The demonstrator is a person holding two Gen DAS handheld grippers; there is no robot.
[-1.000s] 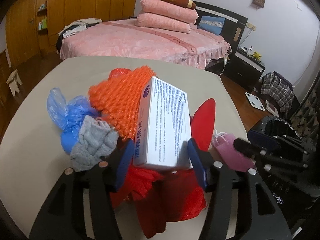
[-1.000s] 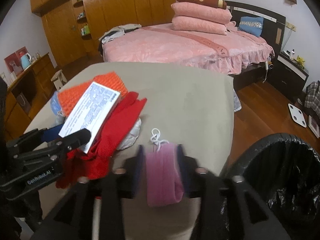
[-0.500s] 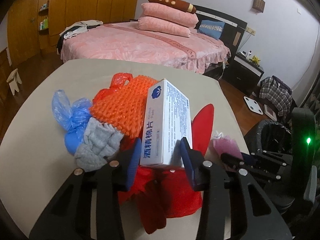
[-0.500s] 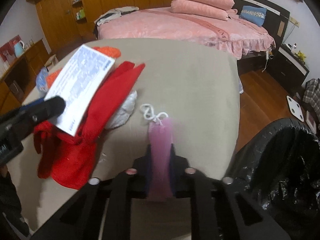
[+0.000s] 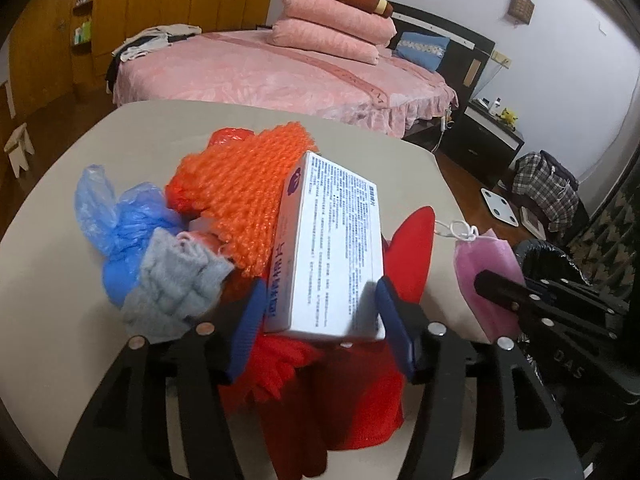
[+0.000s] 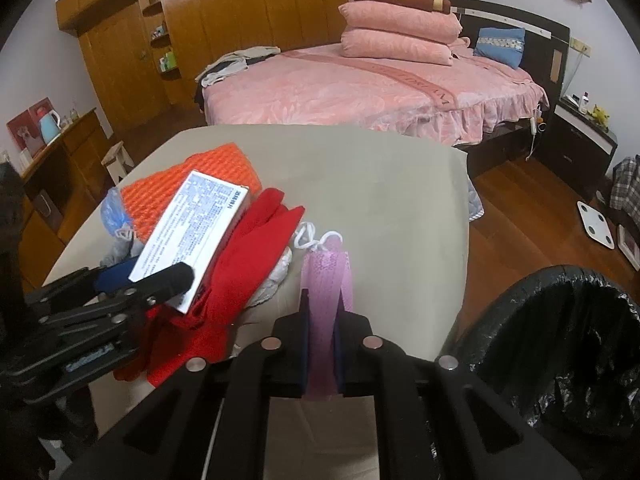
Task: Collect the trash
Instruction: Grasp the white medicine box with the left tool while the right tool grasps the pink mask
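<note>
My left gripper (image 5: 320,320) is shut on a white printed box (image 5: 332,244), held above a pile of red cloth (image 5: 340,392), orange foam net (image 5: 240,184), blue plastic bag (image 5: 124,220) and grey knit piece (image 5: 176,284). My right gripper (image 6: 322,344) is shut on a folded pink face mask (image 6: 328,300) with white ear loops, lifted a little above the beige table (image 6: 380,184). The mask (image 5: 486,272) and the right gripper's fingers (image 5: 520,292) also show in the left wrist view. The box (image 6: 192,228) shows in the right wrist view.
A black bin with a black liner (image 6: 560,352) stands on the floor right of the table's front corner. Behind the table are a pink bed (image 6: 380,88), a wooden wardrobe (image 6: 240,20) and a dark nightstand (image 6: 580,144). A white scale (image 6: 598,224) lies on the floor.
My left gripper closed on the white box and lifted it off the pile. My right gripper closed on the pink mask, folded it narrow, and raised it off the table.
</note>
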